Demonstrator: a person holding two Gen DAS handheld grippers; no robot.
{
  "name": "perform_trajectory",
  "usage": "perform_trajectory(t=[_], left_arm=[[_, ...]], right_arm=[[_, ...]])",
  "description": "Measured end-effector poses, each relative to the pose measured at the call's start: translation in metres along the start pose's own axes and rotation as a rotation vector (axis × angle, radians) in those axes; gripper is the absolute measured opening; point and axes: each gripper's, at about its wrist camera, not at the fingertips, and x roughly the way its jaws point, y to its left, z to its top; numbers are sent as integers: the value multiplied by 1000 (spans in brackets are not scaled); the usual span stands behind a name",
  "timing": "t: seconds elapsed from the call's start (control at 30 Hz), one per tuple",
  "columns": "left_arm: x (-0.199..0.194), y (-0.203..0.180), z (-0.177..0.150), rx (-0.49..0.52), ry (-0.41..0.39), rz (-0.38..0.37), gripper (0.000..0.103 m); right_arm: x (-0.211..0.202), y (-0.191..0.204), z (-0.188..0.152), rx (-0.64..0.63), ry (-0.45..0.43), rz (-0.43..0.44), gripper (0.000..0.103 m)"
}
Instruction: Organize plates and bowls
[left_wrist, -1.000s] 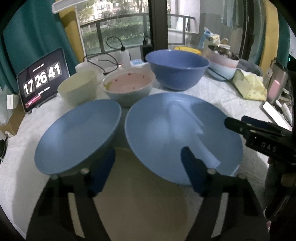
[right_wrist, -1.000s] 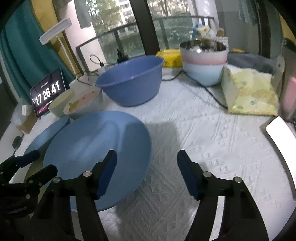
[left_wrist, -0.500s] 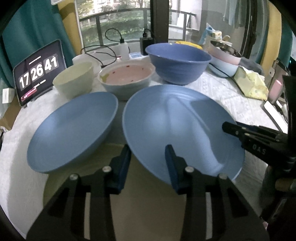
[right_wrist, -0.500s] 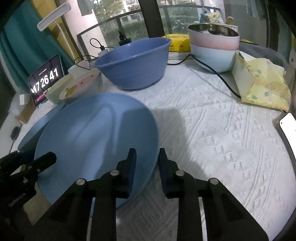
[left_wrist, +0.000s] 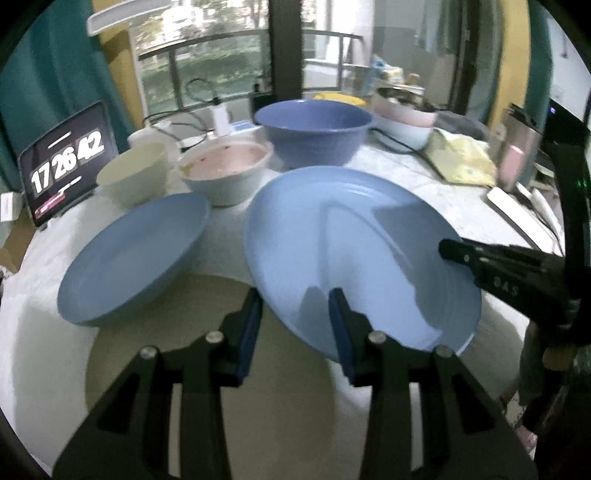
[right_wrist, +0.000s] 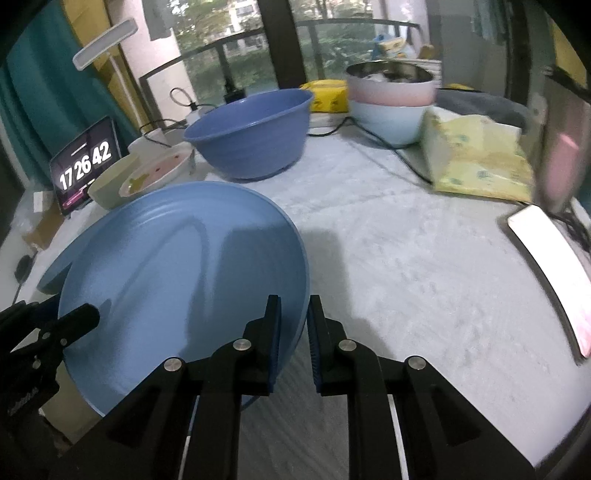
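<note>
Two tools, left tool (left_wrist: 295, 325) and right tool (right_wrist: 293, 332), clamp one blue plate (left_wrist: 354, 251) by its rim; stacking not yet done.

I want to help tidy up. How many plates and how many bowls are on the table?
Plates: 3 (right blue plate, left blue plate, beige plate)
Bowls: 5 (big blue bowl, spotted bowl, cream bowl, pink bowl stacked on pale blue bowl)
Total: 8
</note>
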Motion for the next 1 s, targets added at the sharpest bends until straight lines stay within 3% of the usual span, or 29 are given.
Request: perform_trajectory(t=[0.23, 0.5, 0.57, 1.0], left_arm=[[8, -27, -12, 58, 62, -38, 38], [15, -30, -15, 69, 84, 54, 42], [12, -26, -15, 55, 74, 54, 47], [-26, 8, -17, -34, -42, 81, 47]], right_arm=[[-13, -23, -16, 29, 5, -57, 16], [-10, -21, -18, 19, -8, -82, 16], [-12, -23, -17, 26, -17, -94, 16], [-44, -2, -6, -17, -105, -125, 25]])
